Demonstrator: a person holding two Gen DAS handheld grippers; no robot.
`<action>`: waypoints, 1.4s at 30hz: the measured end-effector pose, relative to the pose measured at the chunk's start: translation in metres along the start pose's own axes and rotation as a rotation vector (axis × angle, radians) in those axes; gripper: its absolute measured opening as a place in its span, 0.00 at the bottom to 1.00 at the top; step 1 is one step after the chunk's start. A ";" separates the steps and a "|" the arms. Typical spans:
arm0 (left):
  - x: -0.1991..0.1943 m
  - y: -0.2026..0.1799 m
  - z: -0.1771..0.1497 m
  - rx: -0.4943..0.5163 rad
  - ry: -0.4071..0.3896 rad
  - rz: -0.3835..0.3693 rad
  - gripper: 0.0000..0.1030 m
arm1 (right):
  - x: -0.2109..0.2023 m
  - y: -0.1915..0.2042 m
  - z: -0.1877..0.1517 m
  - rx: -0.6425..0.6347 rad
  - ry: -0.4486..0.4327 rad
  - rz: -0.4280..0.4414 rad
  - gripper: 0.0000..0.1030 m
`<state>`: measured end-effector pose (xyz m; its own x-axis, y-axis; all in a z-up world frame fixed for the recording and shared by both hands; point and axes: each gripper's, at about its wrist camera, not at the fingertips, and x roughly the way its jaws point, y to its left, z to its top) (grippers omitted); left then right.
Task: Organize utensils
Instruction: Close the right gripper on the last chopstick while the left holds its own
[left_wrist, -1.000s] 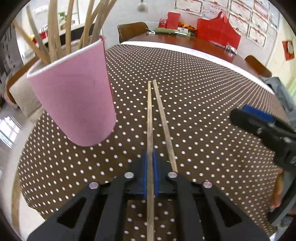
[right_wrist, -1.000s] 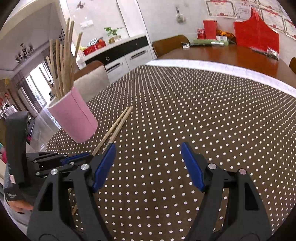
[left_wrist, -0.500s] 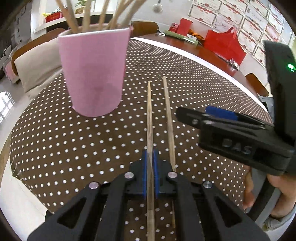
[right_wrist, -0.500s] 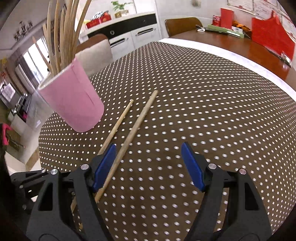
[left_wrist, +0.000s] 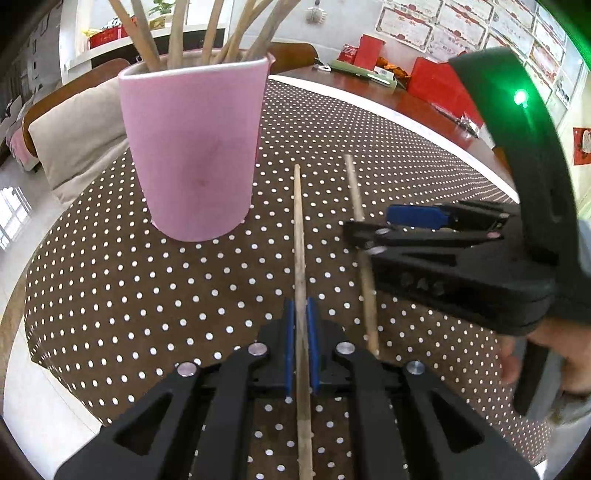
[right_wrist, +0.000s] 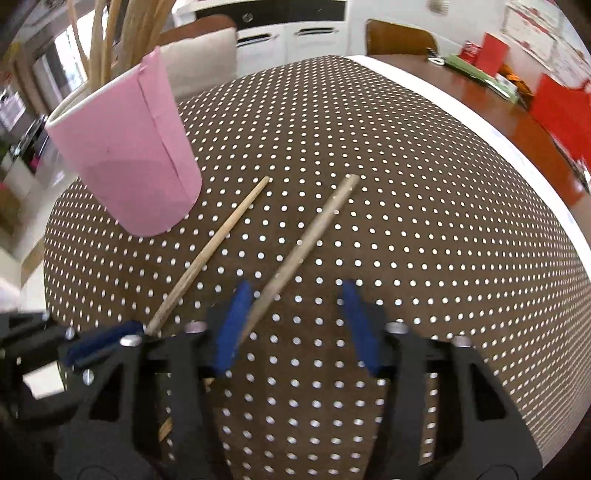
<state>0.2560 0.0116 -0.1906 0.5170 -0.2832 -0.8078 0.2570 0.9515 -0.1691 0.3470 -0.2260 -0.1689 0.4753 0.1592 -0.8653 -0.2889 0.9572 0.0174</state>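
A pink cup holding several wooden chopsticks stands on the dotted brown tablecloth. My left gripper is shut on one chopstick that points away past the cup; the right wrist view shows this gripper low at the left. A second chopstick lies beside it on the cloth. My right gripper straddles its near end. Its jaws are closing, with the stick close to the left pad and the right pad apart from it.
The cloth's near edge drops off at the left and bottom of the left wrist view. A cushioned chair stands behind the cup. Red bags and papers sit on the bare wooden table far back.
My right gripper has swung left over the second chopstick and its jaws have narrowed around it. The left gripper has kept its grip on the first chopstick, shifting slightly towards the cup.
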 end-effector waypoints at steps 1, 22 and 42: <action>0.000 0.000 0.001 0.003 0.000 0.001 0.08 | 0.000 -0.002 0.001 -0.021 0.019 0.011 0.35; 0.032 -0.016 0.047 0.063 0.060 0.017 0.21 | -0.011 -0.057 -0.019 -0.060 0.213 0.111 0.30; 0.042 -0.011 0.056 0.078 0.079 -0.019 0.06 | -0.006 -0.032 -0.010 -0.093 0.144 0.113 0.08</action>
<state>0.3209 -0.0177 -0.1913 0.4459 -0.2882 -0.8474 0.3306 0.9328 -0.1433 0.3451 -0.2599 -0.1688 0.3135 0.2219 -0.9233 -0.4127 0.9075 0.0780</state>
